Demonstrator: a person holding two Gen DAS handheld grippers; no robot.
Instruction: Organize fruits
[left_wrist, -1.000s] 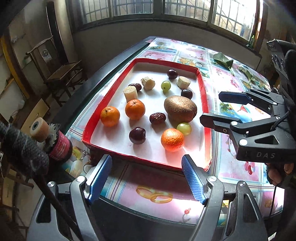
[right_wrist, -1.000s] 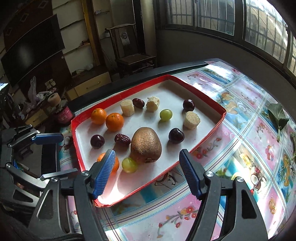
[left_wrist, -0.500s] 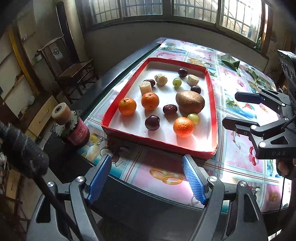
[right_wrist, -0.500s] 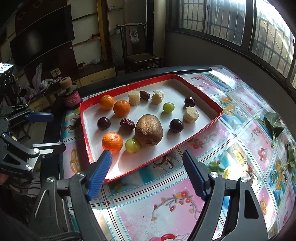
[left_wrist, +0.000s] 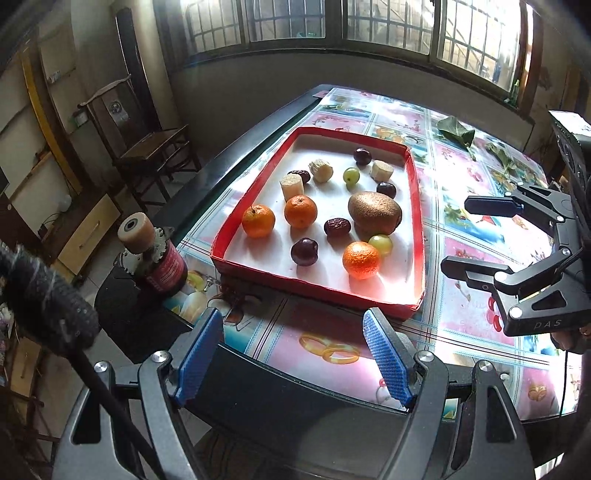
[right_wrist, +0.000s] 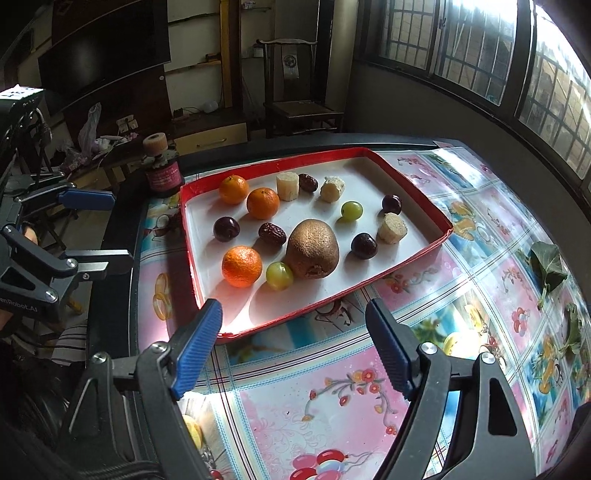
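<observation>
Red-rimmed tray sits mid-frame on the table, holding a kiwi, three oranges, grapes, dark fruits that may be cherries, and pale cut chunks. Left gripper hangs at the lower edge, jaws released, empty. Right gripper, its jaws just spread wide, holds nothing. A red jar stands left.
</observation>
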